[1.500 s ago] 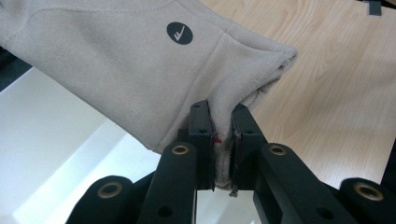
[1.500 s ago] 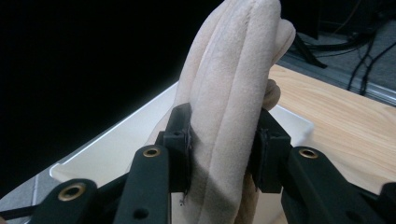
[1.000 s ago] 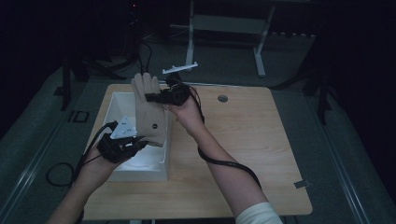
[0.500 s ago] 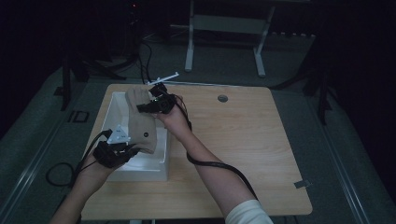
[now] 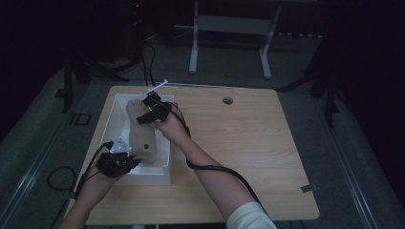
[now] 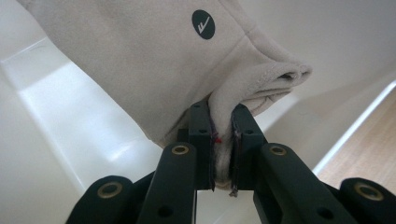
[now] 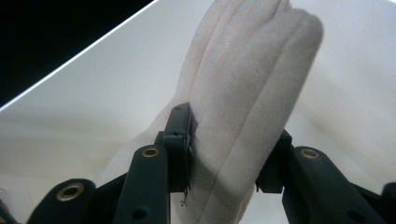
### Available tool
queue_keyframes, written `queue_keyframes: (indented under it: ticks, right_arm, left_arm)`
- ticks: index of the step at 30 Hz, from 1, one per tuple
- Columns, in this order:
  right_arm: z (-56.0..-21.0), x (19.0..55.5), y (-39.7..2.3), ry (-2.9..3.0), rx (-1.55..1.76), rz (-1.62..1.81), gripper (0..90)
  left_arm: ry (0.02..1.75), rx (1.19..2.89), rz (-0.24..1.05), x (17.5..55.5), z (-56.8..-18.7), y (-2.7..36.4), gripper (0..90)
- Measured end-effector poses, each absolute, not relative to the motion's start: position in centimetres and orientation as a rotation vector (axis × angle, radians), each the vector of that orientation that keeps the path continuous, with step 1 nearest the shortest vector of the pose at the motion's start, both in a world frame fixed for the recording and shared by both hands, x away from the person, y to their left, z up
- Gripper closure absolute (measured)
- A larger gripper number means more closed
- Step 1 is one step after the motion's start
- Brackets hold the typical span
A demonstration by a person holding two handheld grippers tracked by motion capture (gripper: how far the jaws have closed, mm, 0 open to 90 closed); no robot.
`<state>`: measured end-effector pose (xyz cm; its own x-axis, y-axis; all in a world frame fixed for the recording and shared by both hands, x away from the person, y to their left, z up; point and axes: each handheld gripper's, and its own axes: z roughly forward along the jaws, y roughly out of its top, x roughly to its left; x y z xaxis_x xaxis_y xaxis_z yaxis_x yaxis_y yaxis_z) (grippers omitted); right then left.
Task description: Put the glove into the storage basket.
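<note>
A pale wooden table point(image 5: 248, 157) with rounded corners carries a white rectangular bin point(image 5: 111, 125) of smooth, glossy plastic at its left end. A beige fleece glove point(image 5: 142, 136) is stretched lengthwise over the bin's hollow, its fingers toward the far end and its cuff toward the near end, held at both ends. The right gripper point(image 5: 154, 110) grips the finger end: in the right gripper view the glove's fingers point(image 7: 252, 88) stand upright between the two black jaws, which are set moderately apart and press on either side of the bunched fingers, the left pad biting into the fabric. The left gripper point(image 5: 125, 160) grips the cuff end at the near left of the bin: in the left gripper view the jaws are drawn almost together, pinching a fold of the cuff hem point(image 6: 223, 140) between them, with the doubled edge bulging out above the pads. The glove material is soft and napped, with stitched ridges along the fingers and a rolled hem at the cuff. A small dark round logo patch point(image 6: 203, 24) with a white mark sits on the glove's back near the cuff. A black cable point(image 5: 217, 168) trails from the right gripper beneath the forearm across the table.
</note>
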<state>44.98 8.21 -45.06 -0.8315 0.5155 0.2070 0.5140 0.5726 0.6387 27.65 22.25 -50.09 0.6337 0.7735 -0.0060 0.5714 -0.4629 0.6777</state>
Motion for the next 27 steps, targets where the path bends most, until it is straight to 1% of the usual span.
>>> queue_keyframes:
  ticks: [12, 14, 15, 16, 17, 18, 19, 20, 21, 25, 27]
  right_arm:
    - [-45.2, 44.9, 9.0, 2.751, 0.944, 0.966, 61.7]
    - [-45.3, 44.9, 9.2, 2.752, 0.95, 0.943, 59.5]
    - [-45.3, 44.9, 9.2, 2.758, 0.962, 0.93, 56.5]
    - [-45.3, 44.9, 9.2, 2.75, 0.958, 0.912, 48.6]
    - [-45.3, 44.9, 9.2, 2.75, 0.958, 0.912, 48.6]
    - [-45.3, 44.8, 9.2, 2.741, 0.951, 0.899, 47.0]
    - [-45.2, 44.8, 9.2, 2.737, 0.956, 0.896, 44.1]
    - [-45.1, 44.7, 9.1, 2.731, 0.947, 0.903, 39.2]
    - [-45.1, 44.7, 9.1, 2.731, 0.947, 0.903, 39.2]
    - [-44.9, 44.7, 8.7, 2.712, 0.948, 0.934, 37.3]
    - [-44.7, 44.7, 8.4, 2.706, 0.95, 0.955, 34.2]
  left_arm:
    - [1.038, 2.216, 0.426, 28.1, -50.6, 21.4, 81.1]
    - [1.042, 2.215, 0.409, 28.1, -50.7, 21.5, 80.5]
    - [1.054, 2.216, 0.396, 28.2, -50.8, 21.5, 78.4]
    - [1.07, 2.221, 0.393, 28.3, -50.9, 21.5, 69.7]
    - [1.076, 2.228, 0.387, 28.4, -51.1, 21.5, 69.7]
    - [1.08, 2.239, 0.393, 28.4, -51.2, 21.3, 66.8]
    - [1.085, 2.237, 0.404, 28.4, -51.3, 21.2, 60.3]
    - [1.088, 2.229, 0.412, 28.4, -51.2, 21.1, 53.6]
    - [1.096, 2.223, 0.416, 28.4, -51.1, 21.1, 53.6]
    - [1.12, 2.168, 0.429, 28.4, -50.8, 21.1, 48.0]
    - [1.119, 2.13, 0.42, 28.3, -50.4, 21.1, 42.2]
